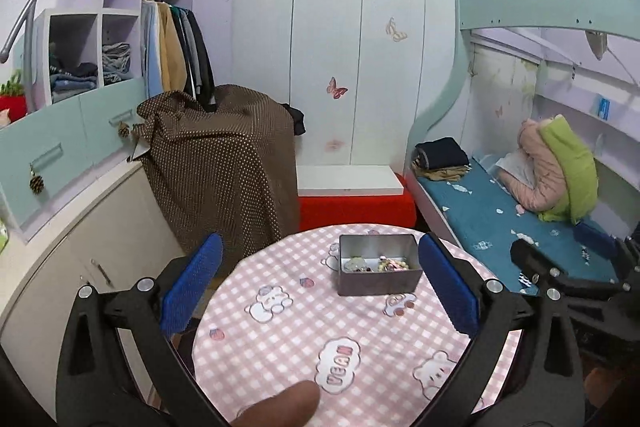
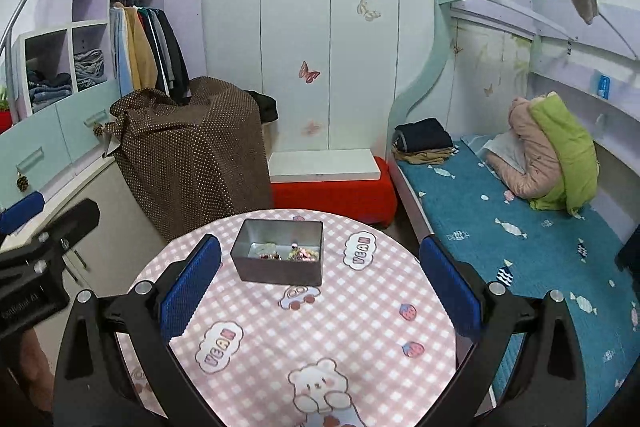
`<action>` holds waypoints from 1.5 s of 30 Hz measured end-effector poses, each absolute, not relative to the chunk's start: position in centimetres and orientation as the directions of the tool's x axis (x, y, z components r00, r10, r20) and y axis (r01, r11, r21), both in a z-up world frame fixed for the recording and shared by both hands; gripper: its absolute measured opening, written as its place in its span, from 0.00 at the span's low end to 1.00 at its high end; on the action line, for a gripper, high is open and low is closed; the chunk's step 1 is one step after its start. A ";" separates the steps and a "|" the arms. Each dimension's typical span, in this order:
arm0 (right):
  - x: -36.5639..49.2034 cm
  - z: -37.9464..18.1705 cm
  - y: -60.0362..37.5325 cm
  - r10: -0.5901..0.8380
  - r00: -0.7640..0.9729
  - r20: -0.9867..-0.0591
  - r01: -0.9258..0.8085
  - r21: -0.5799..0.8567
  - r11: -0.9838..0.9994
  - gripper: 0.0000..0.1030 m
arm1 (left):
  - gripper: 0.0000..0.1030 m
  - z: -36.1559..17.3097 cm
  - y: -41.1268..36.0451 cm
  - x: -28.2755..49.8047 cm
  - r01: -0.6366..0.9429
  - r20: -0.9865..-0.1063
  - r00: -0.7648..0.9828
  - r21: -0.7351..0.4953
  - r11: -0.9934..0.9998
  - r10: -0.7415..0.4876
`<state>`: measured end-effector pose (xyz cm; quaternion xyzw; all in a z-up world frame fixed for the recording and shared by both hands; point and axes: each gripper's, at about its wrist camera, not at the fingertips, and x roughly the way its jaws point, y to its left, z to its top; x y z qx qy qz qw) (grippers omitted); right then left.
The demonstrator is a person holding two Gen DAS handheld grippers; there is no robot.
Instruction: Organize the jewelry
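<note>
A grey metal tin (image 1: 378, 281) stands on the far part of a round table with a pink checked cloth (image 1: 288, 331). Inside it lie jewelry pieces (image 1: 380, 264), beads and small pink items. The tin (image 2: 276, 271) and the jewelry (image 2: 288, 251) also show in the right wrist view on the cloth (image 2: 340, 327). My left gripper (image 1: 320, 287) is open and empty, held above the near side of the table, short of the tin. My right gripper (image 2: 320, 287) is open and empty, above the table, with the tin ahead and slightly left.
A brown dotted cloth covers furniture (image 1: 220, 163) beyond the table on the left. A red bench (image 1: 356, 207) with a white board stands behind the table. A bed with a blue sheet (image 2: 520, 239) runs along the right. White cabinets (image 1: 80, 247) stand at the left.
</note>
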<state>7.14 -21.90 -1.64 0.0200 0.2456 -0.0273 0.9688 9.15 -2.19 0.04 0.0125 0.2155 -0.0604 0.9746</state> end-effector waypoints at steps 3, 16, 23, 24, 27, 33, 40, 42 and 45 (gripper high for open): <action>5.5 -1.6 -21.5 -0.049 0.885 -0.464 0.065 0.020 0.998 0.93 | 0.95 0.3 -1.9 7.4 0.105 -0.414 0.905 0.003 0.994 -0.095; 2.4 -1.4 -20.0 -0.047 0.902 -0.428 0.053 0.002 0.999 0.93 | 0.95 1.0 -0.7 3.5 0.083 -0.397 0.914 -0.007 0.997 -0.079; 1.9 -1.3 -19.7 -0.040 0.905 -0.424 0.045 0.002 0.999 0.93 | 0.95 1.3 -0.5 3.3 0.080 -0.396 0.915 -0.008 0.997 -0.077; 1.9 -1.4 -19.6 -0.039 0.905 -0.424 0.044 0.002 0.999 0.93 | 0.95 1.3 -0.5 3.3 0.082 -0.395 0.915 -0.008 0.997 -0.079; 1.8 -1.3 -19.6 -0.041 0.905 -0.423 0.044 -0.002 0.999 0.93 | 0.95 1.3 -0.5 3.3 0.083 -0.393 0.916 -0.007 0.997 -0.078; 1.7 -1.2 -19.4 -0.049 0.909 -0.414 0.051 -0.005 0.999 0.93 | 0.95 1.6 -0.3 3.1 0.082 -0.389 0.918 -0.010 0.997 -0.079; 1.3 -0.8 -19.4 -0.061 0.916 -0.397 0.065 -0.005 0.998 0.93 | 0.95 2.0 -0.5 3.0 0.085 -0.386 0.919 -0.010 0.996 -0.082; 1.1 -0.7 -19.4 -0.068 0.917 -0.392 0.071 -0.009 0.997 0.93 | 0.95 2.0 -0.7 3.1 0.088 -0.385 0.919 -0.013 0.996 -0.086; 1.1 -0.6 -19.5 -0.073 0.918 -0.389 0.074 -0.011 0.997 0.93 | 0.95 2.0 -0.7 3.2 0.090 -0.381 0.920 -0.019 0.996 -0.090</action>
